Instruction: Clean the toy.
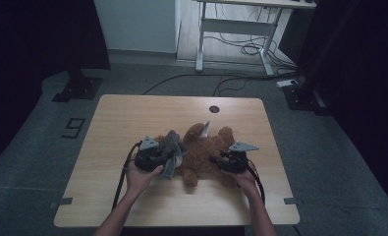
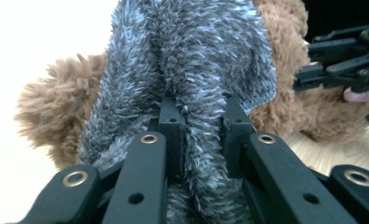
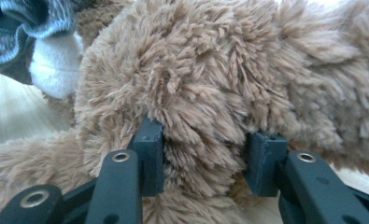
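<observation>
A brown plush teddy bear (image 1: 204, 150) lies in the middle of the wooden table (image 1: 132, 113). A grey fuzzy cloth (image 1: 172, 147) is draped over its left side. My left gripper (image 1: 164, 160) is shut on a fold of this grey cloth (image 2: 187, 70), which bunches between the jaws (image 2: 203, 116) with the bear (image 2: 56, 107) behind it. My right gripper (image 1: 216, 161) is at the bear's right side. In the right gripper view its jaws (image 3: 205, 144) press into a lump of brown fur (image 3: 210, 70). The grey cloth (image 3: 28, 28) and a white patch (image 3: 56, 65) lie at the upper left.
A round cable hole (image 1: 213, 109) sits near the table's far edge. Beyond the table stand a white desk frame (image 1: 201, 44), loose floor cables (image 1: 240, 49) and dark stand bases (image 1: 78, 88). My right gripper (image 2: 313, 70) appears at the right of the left gripper view.
</observation>
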A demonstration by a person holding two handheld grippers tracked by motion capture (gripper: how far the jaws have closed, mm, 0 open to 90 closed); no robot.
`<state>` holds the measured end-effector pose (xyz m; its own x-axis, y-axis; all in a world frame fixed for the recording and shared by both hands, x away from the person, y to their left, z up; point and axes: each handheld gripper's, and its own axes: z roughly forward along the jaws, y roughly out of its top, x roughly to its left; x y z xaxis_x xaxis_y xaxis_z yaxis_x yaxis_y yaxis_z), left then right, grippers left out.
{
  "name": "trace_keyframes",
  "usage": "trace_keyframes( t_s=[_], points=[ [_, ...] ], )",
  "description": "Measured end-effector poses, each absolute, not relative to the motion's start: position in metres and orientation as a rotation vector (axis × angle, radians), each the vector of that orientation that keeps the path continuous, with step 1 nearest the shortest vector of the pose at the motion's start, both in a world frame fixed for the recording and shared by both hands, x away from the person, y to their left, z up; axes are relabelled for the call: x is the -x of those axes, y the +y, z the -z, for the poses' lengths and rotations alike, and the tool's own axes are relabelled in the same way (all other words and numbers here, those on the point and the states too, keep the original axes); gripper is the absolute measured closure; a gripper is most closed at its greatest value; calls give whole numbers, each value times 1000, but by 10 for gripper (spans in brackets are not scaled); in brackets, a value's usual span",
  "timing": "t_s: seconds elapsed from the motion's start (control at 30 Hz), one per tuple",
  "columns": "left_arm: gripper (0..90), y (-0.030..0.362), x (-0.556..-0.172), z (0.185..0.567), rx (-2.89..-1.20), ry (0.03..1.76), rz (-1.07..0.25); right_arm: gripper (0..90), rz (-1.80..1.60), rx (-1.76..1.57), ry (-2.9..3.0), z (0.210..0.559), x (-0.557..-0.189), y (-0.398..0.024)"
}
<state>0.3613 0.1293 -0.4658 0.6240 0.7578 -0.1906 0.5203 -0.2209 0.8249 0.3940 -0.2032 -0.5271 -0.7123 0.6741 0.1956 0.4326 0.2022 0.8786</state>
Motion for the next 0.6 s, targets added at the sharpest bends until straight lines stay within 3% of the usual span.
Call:
trace_keyframes(
  t_s=[0.23, 0.43, 0.6],
  points=[
    [746, 102, -362, 436, -1892, 933, -330, 572, -1585, -1050, 2216, 535, -387, -208],
    [745, 43, -366, 422, -1953, 823, -285, 575, -1575, -1051, 2226, 535, -384, -209],
    [742, -2, -381, 433, -2031, 813, -289, 577, -1580, -1068, 2226, 536, -382, -209]
  ],
)
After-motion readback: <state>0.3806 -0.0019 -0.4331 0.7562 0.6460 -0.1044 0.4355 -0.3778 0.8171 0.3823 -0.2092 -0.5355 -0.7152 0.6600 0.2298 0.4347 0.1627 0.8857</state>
